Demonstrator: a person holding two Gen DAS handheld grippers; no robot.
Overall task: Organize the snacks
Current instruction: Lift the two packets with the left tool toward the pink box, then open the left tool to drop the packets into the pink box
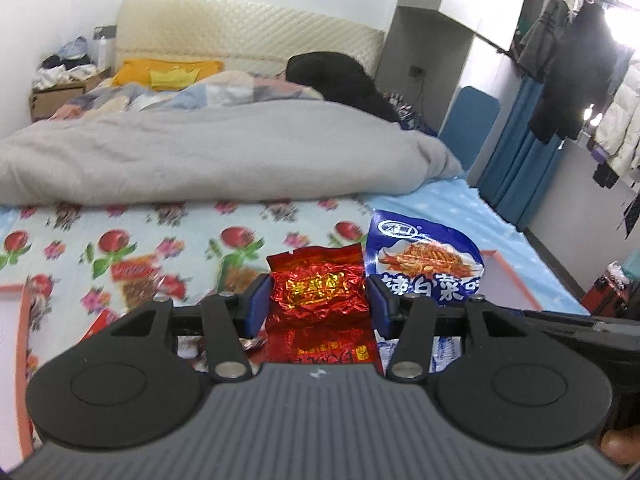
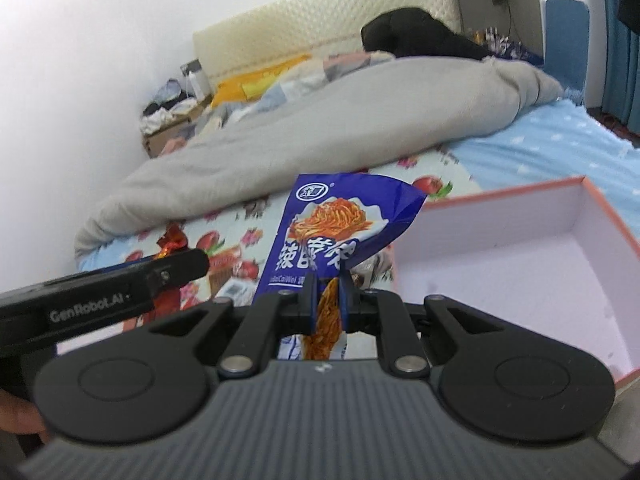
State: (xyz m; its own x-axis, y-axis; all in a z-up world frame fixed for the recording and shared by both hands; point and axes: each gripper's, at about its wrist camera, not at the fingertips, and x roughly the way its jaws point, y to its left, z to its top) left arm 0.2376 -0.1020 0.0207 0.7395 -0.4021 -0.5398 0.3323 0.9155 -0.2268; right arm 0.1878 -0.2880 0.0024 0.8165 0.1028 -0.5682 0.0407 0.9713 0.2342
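Holding two snack packets up over the bed, I am keeping both tongs side by side and pointing toward the headboard. My left gripper (image 1: 318,304) is clamping a crinkled red foil packet (image 1: 318,292) between its blue pads (image 1: 260,300), the jaws set fairly wide because the packet is bulky; the packet is standing upright between them. My right gripper (image 2: 327,300) is pinching a blue noodle snack packet (image 2: 332,224) with its jaws drawn nearly together, gripping the packet's lower part so the top is rising and leaning a little to the right. In the left view the blue packet is showing just to the right of the red one. In the right view my left tongs are reaching in from the left at a slight upward slant. A pink-rimmed white box (image 2: 500,200) is lying on the flowered sheet (image 1: 160,232) just to the right of the blue packet. More snacks are lying blurred on the sheet below the left tongs. A grey quilt (image 1: 200,152) is bunched beyond.
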